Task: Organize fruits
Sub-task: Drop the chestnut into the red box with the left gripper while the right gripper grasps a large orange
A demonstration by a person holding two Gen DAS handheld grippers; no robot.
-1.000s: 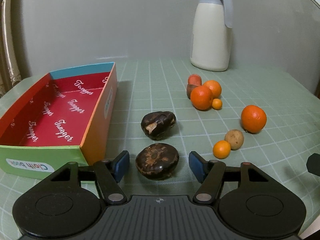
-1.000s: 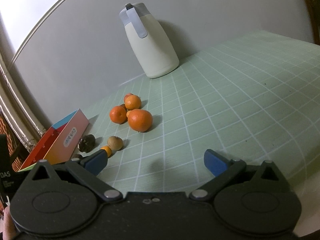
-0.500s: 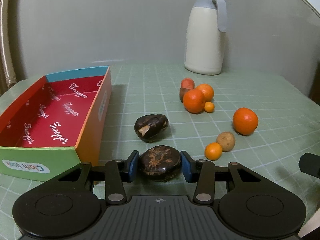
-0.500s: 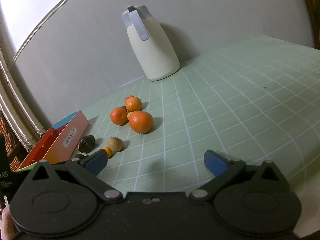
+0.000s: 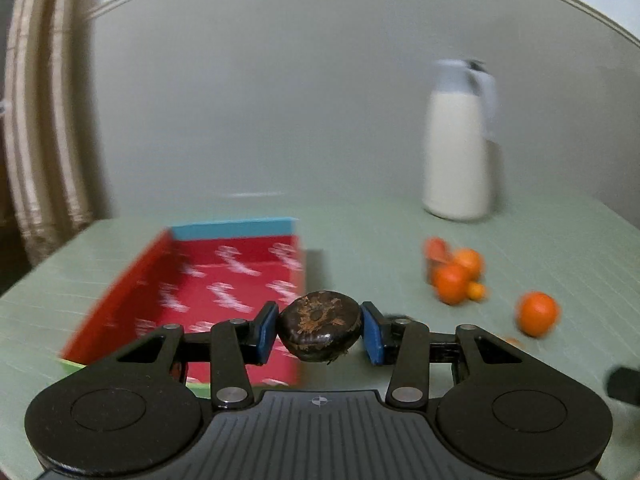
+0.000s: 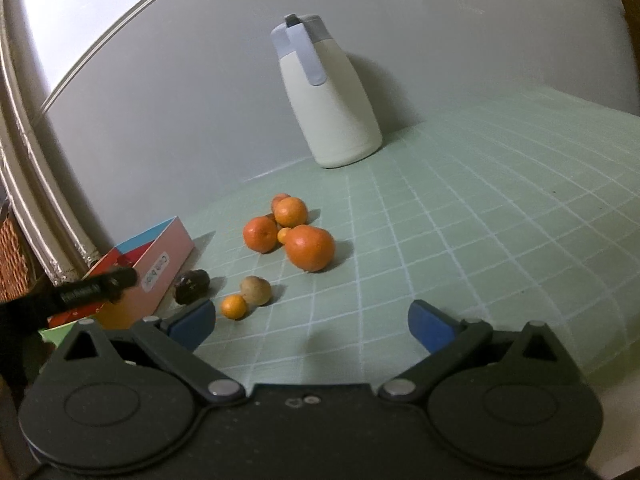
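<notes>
Left hand-held gripper (image 5: 320,334) clamped on a dark brown fruit (image 5: 320,330) above the red box (image 5: 224,292), right hand-held gripper (image 6: 312,324) spread apart over the green counter (image 6: 480,216)

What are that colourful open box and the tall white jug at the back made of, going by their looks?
The open box with red printed lining looks like printed cardboard: thin flat walls, sharp folded corners, matte colour panels and a label on its side. The tall cream jug with a grey-blue lid and handle looks like smooth plastic or coated metal, with an even satin sheen and no seams; which of the two, the pictures leave open.
</notes>
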